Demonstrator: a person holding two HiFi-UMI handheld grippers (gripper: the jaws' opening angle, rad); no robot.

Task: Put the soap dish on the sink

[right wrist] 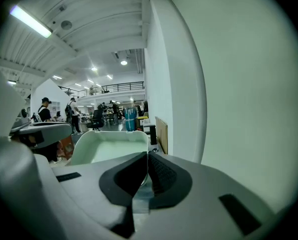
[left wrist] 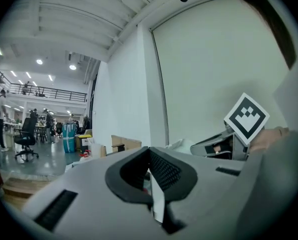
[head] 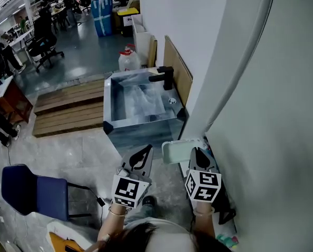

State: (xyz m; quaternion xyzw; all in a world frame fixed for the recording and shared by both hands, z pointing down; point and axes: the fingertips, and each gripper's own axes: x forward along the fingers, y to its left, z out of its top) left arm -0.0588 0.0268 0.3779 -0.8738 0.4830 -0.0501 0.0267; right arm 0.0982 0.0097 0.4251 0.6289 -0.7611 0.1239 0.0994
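The left hand-held gripper (head: 145, 150) is closed, empty; the right hand-held gripper (head: 196, 152) pinches the rim of a pale rectangular plastic soap dish (head: 176, 151), in the air short of the square metal sink (head: 108, 104). That thin edge hold may let the dish twist free and drop.

Count on record: two grippers, the left gripper (head: 144, 152) and the right gripper (head: 197, 152). Two marker cubes are mounted, one per gripper, namely the left cube (head: 129, 190) and the right cube (head: 204, 185), and one white soap dish (head: 175, 151) sits at the right gripper's jaws. Ahead of both grippers there is one metal sink (head: 107, 101) fitted with one black faucet (head: 163, 77) and, beyond it, one white jug (head: 128, 60) with a red cap. To the left of the left gripper there are two slatted wooden platforms (head: 67, 118) and one blue chair (head: 25, 190), with one black office chair (head: 41, 43) far ahead.
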